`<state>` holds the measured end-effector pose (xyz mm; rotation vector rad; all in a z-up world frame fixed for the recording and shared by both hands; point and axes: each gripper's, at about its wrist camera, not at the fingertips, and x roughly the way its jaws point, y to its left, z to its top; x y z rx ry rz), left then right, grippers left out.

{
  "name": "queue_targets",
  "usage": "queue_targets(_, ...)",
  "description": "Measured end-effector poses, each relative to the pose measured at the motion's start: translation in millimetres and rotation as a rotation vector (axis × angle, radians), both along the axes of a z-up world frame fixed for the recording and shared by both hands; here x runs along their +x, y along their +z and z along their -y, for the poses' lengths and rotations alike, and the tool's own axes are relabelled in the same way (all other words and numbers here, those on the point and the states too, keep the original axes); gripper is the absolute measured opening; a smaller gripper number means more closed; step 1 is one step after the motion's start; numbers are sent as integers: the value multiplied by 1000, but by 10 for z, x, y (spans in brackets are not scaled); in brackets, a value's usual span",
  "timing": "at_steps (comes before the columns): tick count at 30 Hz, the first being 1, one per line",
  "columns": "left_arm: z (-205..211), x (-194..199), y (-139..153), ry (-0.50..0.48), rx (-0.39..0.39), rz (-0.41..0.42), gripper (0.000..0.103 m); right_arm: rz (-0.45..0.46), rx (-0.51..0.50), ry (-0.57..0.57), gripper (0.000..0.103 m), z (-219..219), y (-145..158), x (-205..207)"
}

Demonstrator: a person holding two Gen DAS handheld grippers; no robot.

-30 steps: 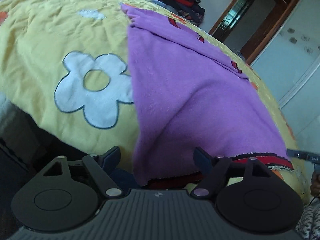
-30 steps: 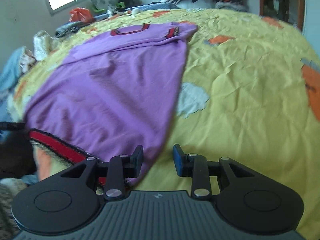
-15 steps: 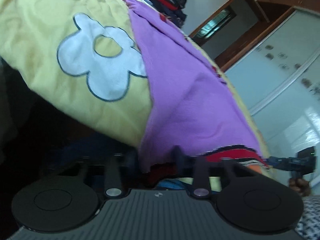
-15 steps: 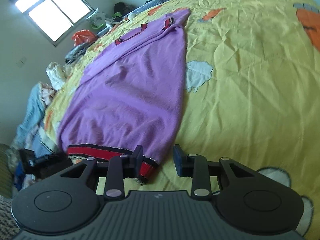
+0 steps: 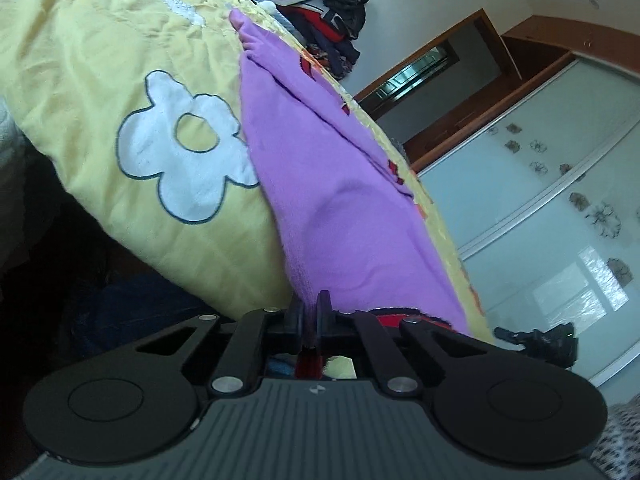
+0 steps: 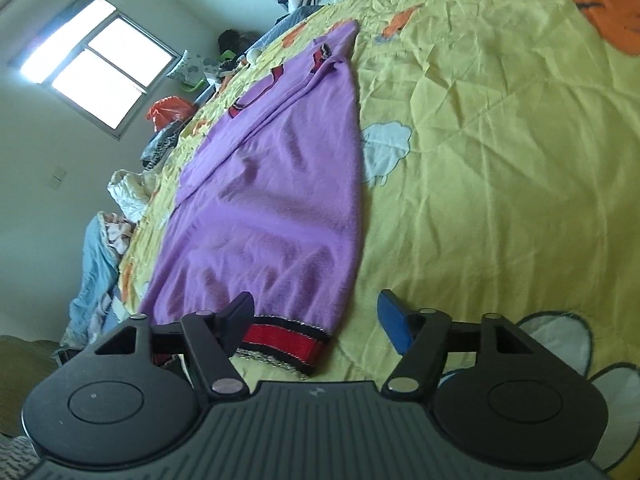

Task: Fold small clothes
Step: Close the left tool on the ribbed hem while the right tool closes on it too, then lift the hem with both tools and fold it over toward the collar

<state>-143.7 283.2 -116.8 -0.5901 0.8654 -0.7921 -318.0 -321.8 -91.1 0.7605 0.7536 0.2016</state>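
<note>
A purple knit top (image 5: 340, 184) with a red and black hem band lies lengthwise on the yellow bedspread (image 5: 100, 60). It also shows in the right wrist view (image 6: 272, 200), hem band (image 6: 288, 344) nearest me. My left gripper (image 5: 309, 312) is shut on the top's hem corner at the bed's edge. My right gripper (image 6: 316, 312) is open, its fingers either side of the other hem corner, not clamped on it.
A pile of clothes (image 5: 320, 0) sits at the far end of the bed. More clothes and a red bag (image 6: 168, 110) lie along the bed's left side under a window. A wardrobe with glass doors (image 5: 540, 200) stands on the right.
My left gripper has closed on the hem corner at the bed's edge. My right gripper has opened wider and dropped lower over the other hem corner.
</note>
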Motion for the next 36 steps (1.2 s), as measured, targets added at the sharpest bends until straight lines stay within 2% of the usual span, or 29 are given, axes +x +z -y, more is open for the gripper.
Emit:
queue_targets(3, 42, 26, -19, -12, -9, -21, 3, -5, 58, -13, 68, 50, -32, 3)
queue_targets(6, 38, 37, -92, -28, 14, -42, 3, -18, 107, -30, 68, 112, -62, -2)
queue_targets(8, 93, 54, -157, -26, 31, -64, 4, -25, 99, -42, 68, 117, -40, -13)
queue_targets(10, 134, 75, -200, -24, 46, -71, 12, -28, 60, -38, 68, 68, -14, -3)
queue_targets(12, 165, 91, -215, -21, 54, -71, 36, -30, 31, -29, 68, 5, 2, 26)
queue_targets(14, 192, 92, -214, -12, 56, -63, 42, -36, -8, -13, 68, -71, 32, 65)
queue_targets(16, 242, 92, -220, -25, 44, -63, 40, -47, -38, 7, 68, -164, 59, 101)
queue_targets(17, 272, 92, -224, -30, 44, -67, 29, -52, -53, 19, 66, -206, 67, 108)
queue_targets(18, 294, 96, -233, -39, 40, -73, 12, -56, -55, 34, 60, -244, 69, 118)
queue_targets(19, 311, 100, -239, -47, 35, -78, 7, -61, -47, 53, 56, -285, 54, 127)
queue_targets(22, 304, 102, -266, -43, 22, -91, 4, -74, 0, 68, 23, -339, -49, 132)
queue_targets(23, 292, 86, -253, -41, 11, -85, 4, -82, 4, 64, 8, -347, -91, 132)
queue_targets(26, 225, 47, -159, -23, -8, -60, 3, -59, 25, 20, 5, -307, -118, 71)
queue_targets(29, 125, 31, -6, -1, -71, -29, 3, 19, 73, -44, 4, -231, -51, -25)
queue_targets(36, 18, -2, 417, 18, -173, 46, 3, 275, 181, -92, 4, -127, 353, -266)
